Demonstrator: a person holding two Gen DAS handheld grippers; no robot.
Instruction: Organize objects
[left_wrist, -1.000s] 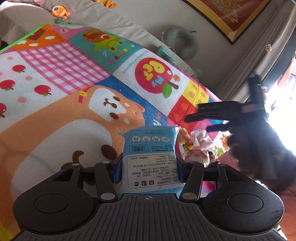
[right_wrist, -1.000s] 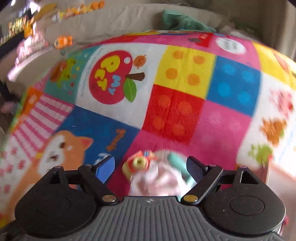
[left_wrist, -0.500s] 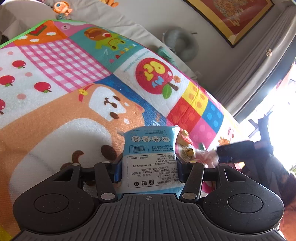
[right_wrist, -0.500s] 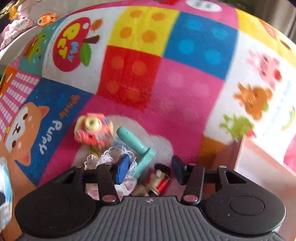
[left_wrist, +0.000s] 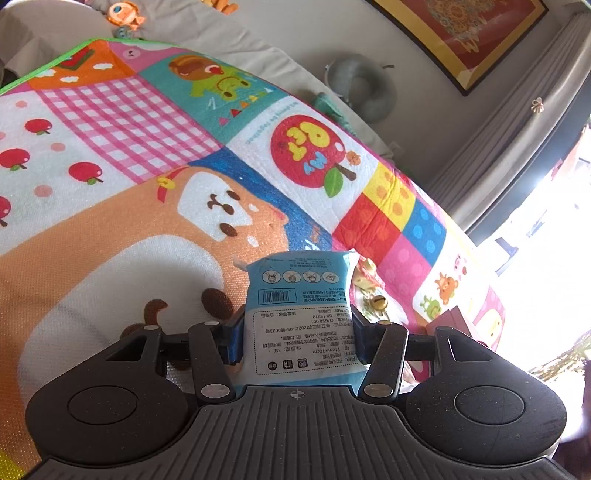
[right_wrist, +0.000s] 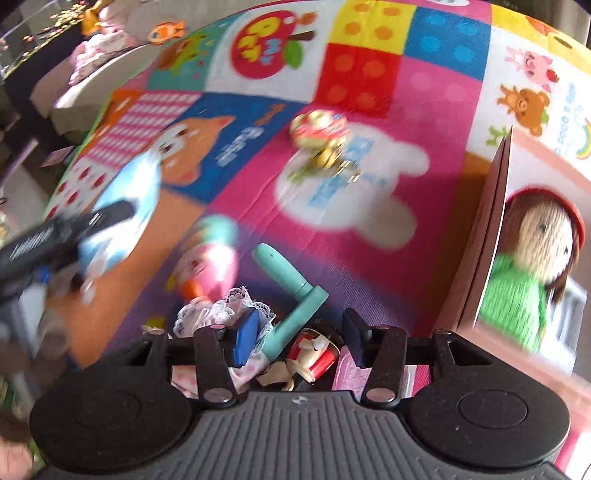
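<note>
**Daylight from one side, blur in the right view**

Strong daylight is coming through the window (left_wrist: 546, 258) and is burning that corner to white. The play mat (left_wrist: 110, 221) is looking bright and sharp in the left view. The fisheye is bending the edges. In the right view, motion blur is smearing the mat and the blue packet (right_wrist: 125, 206).

Black ribbed tongs (left_wrist: 297, 341) bodies, round side discs, silver rivets, blue-padded fingers (right_wrist: 244, 341).
</note>
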